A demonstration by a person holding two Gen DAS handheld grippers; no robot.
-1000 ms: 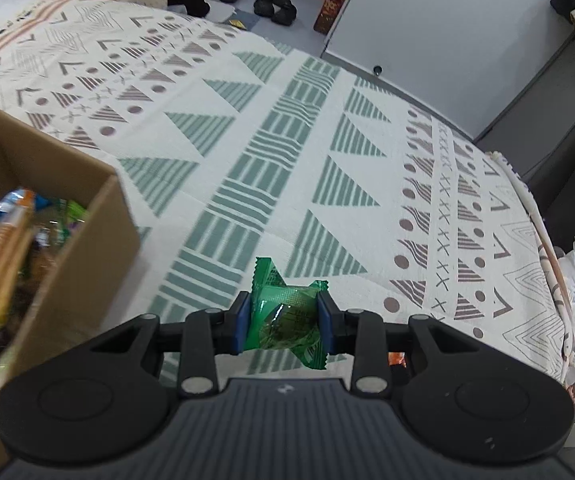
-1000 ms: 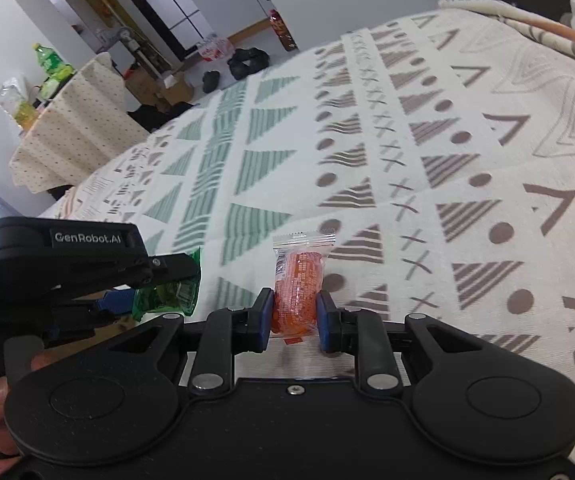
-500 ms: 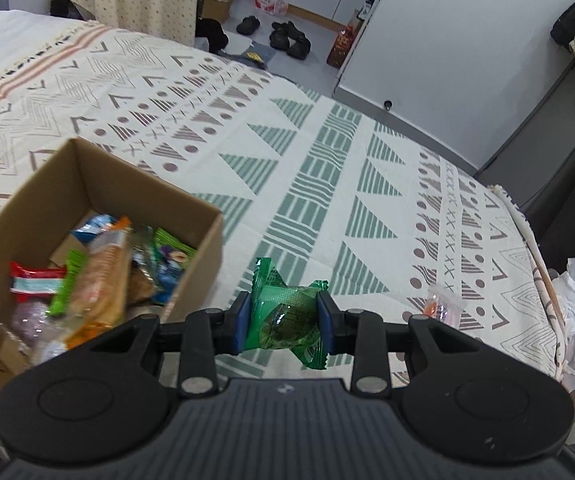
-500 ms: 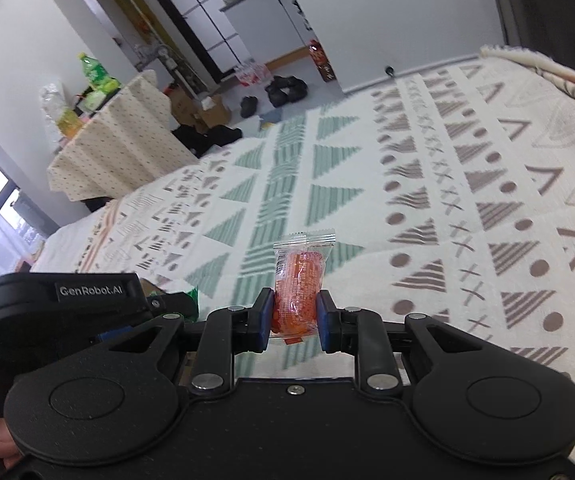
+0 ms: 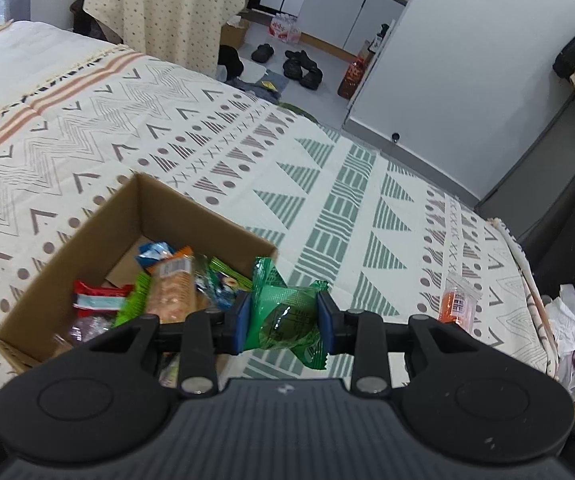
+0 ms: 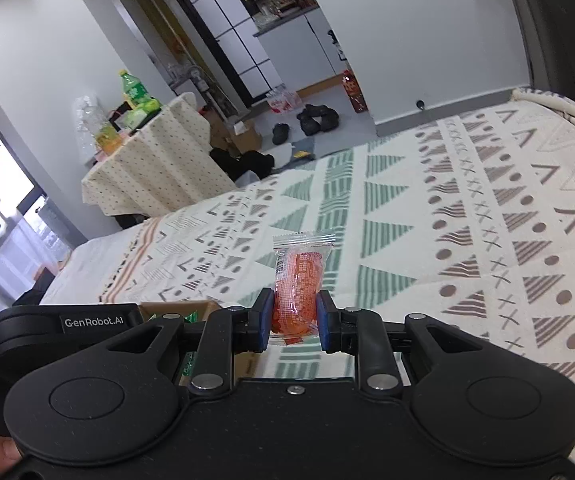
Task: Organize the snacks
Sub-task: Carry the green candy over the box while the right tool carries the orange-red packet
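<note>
Both grippers have risen above the bed. The left gripper [image 5: 283, 322] with its green packet [image 5: 287, 316] has swung toward the box [image 5: 191, 216], which now lies whole at its 10 o'clock. The right gripper [image 6: 292, 314] has lifted its orange packet [image 6: 299, 284], tilting up toward the room.

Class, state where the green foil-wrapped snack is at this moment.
In the left wrist view, the green foil-wrapped snack is pinched in the left gripper, held above the patterned bedspread, just right of the open cardboard box of snacks.
</note>
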